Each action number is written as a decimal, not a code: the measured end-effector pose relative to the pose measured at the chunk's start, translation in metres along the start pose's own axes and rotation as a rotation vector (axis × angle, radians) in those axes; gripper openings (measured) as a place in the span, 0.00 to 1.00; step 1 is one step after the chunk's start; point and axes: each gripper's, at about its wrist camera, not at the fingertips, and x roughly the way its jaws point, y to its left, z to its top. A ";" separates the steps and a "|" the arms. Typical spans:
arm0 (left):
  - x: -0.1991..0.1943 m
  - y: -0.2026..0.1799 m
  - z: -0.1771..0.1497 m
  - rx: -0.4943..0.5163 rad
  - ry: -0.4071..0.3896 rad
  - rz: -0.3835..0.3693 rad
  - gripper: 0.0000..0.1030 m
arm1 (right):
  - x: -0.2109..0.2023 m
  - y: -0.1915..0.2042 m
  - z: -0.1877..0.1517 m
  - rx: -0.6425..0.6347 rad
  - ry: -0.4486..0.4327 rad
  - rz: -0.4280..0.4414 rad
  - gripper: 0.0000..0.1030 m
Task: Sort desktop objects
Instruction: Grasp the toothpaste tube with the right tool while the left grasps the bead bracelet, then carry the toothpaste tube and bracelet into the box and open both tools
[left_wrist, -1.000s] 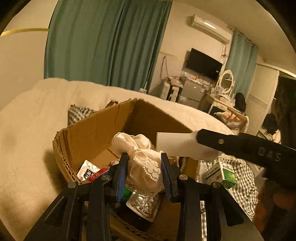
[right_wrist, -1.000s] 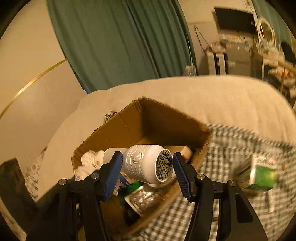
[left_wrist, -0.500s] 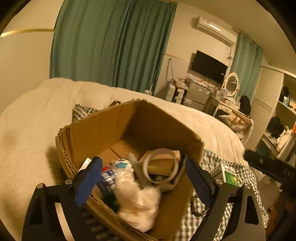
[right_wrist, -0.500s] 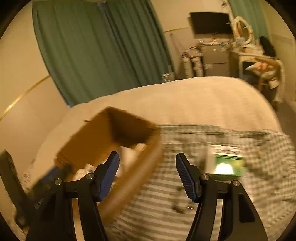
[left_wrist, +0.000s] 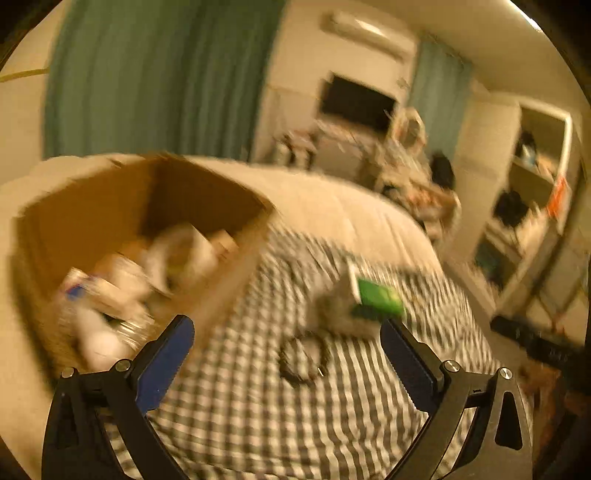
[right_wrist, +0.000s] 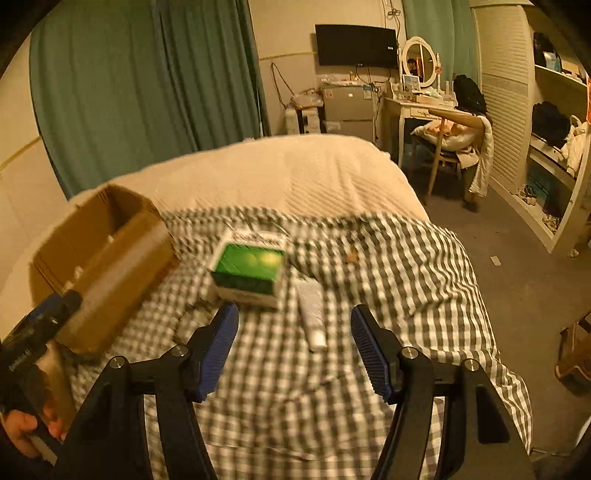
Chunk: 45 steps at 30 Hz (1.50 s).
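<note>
Grippers hung over the checked cloth (right_wrist: 406, 266), both empty. Left gripper (left_wrist: 286, 354) and right gripper (right_wrist: 293, 343) had jaws spread wide. A green box (right_wrist: 251, 269) lay beside the cardboard box (right_wrist: 107, 266).

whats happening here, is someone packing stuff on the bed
A person is sorting loose things off a checked cloth on the bed into a cardboard box, with a two-finger gripper in each hand. Both the left gripper and the right gripper are open and empty. The box already holds several items. A green and white carton and a white tube lie on the cloth, in front of the right gripper.
</note>
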 end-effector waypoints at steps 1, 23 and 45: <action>0.015 -0.005 -0.007 0.019 0.037 0.002 1.00 | 0.005 -0.003 -0.004 -0.007 0.006 -0.004 0.61; 0.160 -0.012 -0.055 0.098 0.260 0.049 0.90 | 0.184 -0.025 -0.037 0.012 0.136 0.024 0.52; 0.094 -0.023 -0.020 0.085 0.217 -0.163 0.11 | 0.059 -0.005 -0.030 -0.161 0.134 -0.115 0.24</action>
